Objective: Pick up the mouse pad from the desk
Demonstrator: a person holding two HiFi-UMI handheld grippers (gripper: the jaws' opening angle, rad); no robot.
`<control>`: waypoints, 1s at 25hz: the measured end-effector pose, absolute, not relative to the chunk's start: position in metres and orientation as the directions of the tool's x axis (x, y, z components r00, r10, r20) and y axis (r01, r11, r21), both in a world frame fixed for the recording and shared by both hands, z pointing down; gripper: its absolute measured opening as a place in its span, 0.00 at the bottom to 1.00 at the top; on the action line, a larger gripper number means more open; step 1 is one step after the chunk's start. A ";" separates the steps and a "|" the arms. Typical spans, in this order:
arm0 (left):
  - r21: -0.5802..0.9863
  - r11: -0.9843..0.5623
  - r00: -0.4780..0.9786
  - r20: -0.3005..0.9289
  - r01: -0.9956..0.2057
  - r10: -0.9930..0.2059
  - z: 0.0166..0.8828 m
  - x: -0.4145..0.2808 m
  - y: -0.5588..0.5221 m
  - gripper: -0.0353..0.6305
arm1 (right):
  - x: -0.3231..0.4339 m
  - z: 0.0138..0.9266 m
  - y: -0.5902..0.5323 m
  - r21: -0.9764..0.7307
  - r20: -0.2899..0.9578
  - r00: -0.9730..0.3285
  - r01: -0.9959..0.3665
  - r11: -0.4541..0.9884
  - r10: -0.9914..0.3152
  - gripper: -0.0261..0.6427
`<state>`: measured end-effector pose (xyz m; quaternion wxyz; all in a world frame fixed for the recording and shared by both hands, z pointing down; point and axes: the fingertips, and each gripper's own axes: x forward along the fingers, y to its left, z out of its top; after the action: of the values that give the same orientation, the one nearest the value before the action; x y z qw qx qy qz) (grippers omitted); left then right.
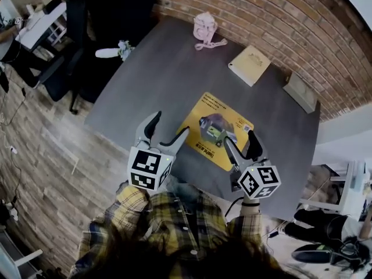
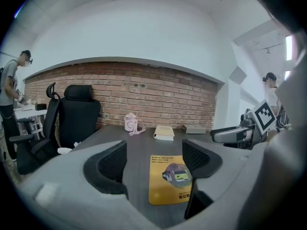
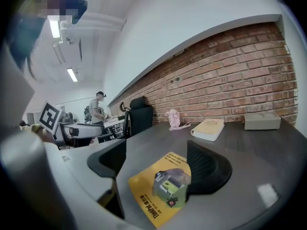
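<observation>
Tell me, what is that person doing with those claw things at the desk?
A person in a yellow checked shirt holds a gripper in each hand. The left hand-held gripper and the right hand-held gripper are both open, with nothing gripped, and they point at the near end of a flat yellow rectangular mouse pad. The pad lies flat on the dark grey desk and has not yet been picked up.

Yellow mouse pad [image 1: 216, 131] flat on grey desk [image 1: 174, 68]
</observation>
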<state>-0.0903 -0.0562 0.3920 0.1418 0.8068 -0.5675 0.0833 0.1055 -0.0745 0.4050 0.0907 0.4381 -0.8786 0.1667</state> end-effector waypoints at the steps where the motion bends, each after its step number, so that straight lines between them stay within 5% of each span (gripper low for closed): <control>1: 0.132 -0.325 0.350 0.299 -0.936 -0.887 0.394 -0.087 -0.065 0.59 | 0.109 0.406 -0.081 -0.217 0.306 -0.593 -0.805 0.552 -0.745 0.60; 25: 0.126 -0.538 0.543 0.361 -0.834 -0.758 0.421 -0.018 -0.167 0.59 | 0.181 0.422 -0.128 -0.258 0.331 -0.394 -0.912 0.319 -0.858 0.60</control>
<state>-0.0179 -0.1672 0.4213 0.1431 0.8667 -0.4591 0.1326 0.1807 -0.1283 0.4222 0.0663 0.5466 -0.8094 0.2043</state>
